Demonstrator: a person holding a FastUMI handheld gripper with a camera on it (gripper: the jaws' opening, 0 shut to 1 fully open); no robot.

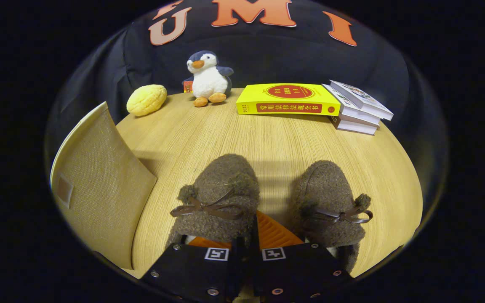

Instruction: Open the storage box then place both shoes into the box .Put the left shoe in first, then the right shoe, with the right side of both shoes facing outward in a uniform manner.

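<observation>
Two brown fuzzy shoes with bow laces stand side by side on the wooden table [267, 139], toes pointing away from me. The left shoe [217, 193] is just ahead of my fingers, and the right shoe [331, 202] sits beside it to the right. My gripper [251, 230] has its fingers drawn close together on the left shoe's inner side wall: one finger [211, 243] is mostly hidden under the shoe's edge, the other finger [275, 231] lies in the gap between the shoes. The beige fabric storage box [99, 189] stands to the left of the shoes; I see one woven face with a small patch.
Along the table's far edge sit a yellow bun-shaped toy [146, 99], a plush penguin [208, 80], a thick yellow book [289, 99] and a stack of white books [358, 107]. Bare tabletop lies between the shoes and those things.
</observation>
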